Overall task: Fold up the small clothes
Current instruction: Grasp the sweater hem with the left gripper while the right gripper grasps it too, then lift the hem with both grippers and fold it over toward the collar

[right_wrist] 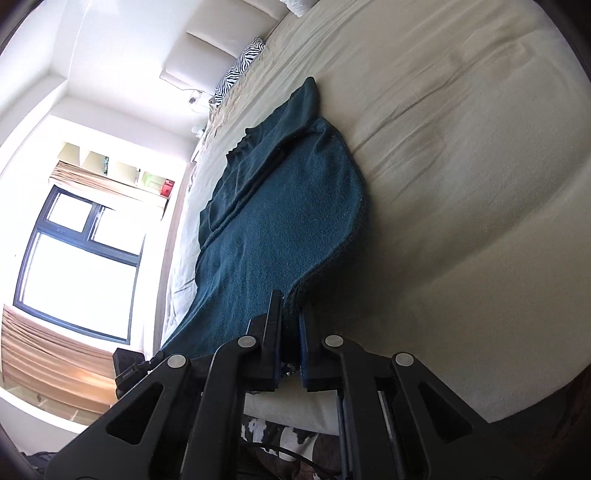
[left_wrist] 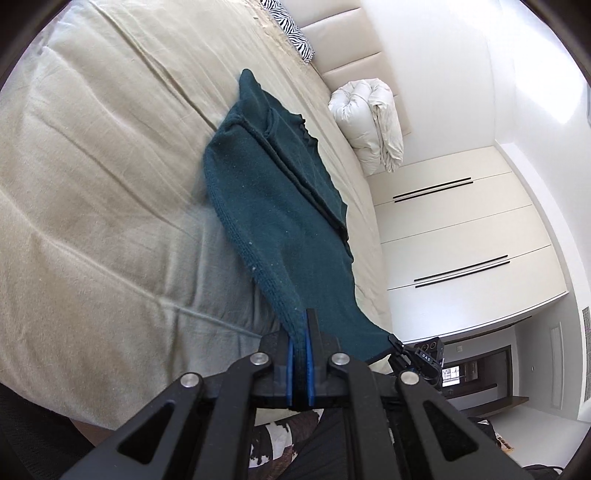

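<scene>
On the bed (left_wrist: pixel 92 184) at the left, the sweater (left_wrist: pixel 280 206) trails up the frame's middle from our left gripper (left_wrist: pixel 301 332), fingers pinching its hem. Our right gripper (right_wrist: pixel 290 325) pinches the opposite corner. Uneven lifting could undo the folded sleeves or slip the knit.

Beige-sheeted bed (left_wrist: pixel 92 155) is carrying a teal knit garment (left_wrist: pixel 280 192) mid-surface (partly folded), zebra-print pillow (left_wrist: pixel 291 26) and rolled white duvet (left_wrist: pixel 369 122) sitting along the headboard edge.
</scene>
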A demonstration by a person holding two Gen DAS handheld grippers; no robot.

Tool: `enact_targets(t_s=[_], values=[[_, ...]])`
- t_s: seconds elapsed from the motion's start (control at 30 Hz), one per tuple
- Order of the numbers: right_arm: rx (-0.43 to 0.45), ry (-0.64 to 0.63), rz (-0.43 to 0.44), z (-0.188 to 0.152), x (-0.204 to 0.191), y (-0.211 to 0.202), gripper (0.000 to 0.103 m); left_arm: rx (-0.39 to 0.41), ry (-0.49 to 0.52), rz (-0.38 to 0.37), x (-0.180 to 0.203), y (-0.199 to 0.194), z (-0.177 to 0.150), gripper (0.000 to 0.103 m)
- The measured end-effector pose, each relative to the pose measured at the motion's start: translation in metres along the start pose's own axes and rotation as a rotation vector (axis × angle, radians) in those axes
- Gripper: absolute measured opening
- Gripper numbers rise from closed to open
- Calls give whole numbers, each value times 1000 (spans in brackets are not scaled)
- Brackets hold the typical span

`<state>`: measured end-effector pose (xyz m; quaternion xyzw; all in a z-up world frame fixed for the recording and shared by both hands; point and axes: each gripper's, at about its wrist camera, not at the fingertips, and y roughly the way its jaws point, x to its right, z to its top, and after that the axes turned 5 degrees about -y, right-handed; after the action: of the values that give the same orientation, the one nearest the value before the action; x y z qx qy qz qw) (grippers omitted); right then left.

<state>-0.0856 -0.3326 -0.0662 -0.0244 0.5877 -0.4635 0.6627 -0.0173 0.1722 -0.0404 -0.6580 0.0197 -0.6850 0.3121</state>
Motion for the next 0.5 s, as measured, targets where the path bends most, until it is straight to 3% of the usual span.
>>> enact_targets(t_s=[0.23,0.5], values=[[108,19,78,35,-18,2,6,43,-50,-112,9,-2,25,7],[145,-7,93,72,-44,21,6,78,-93,-167,15,7,62,7]])
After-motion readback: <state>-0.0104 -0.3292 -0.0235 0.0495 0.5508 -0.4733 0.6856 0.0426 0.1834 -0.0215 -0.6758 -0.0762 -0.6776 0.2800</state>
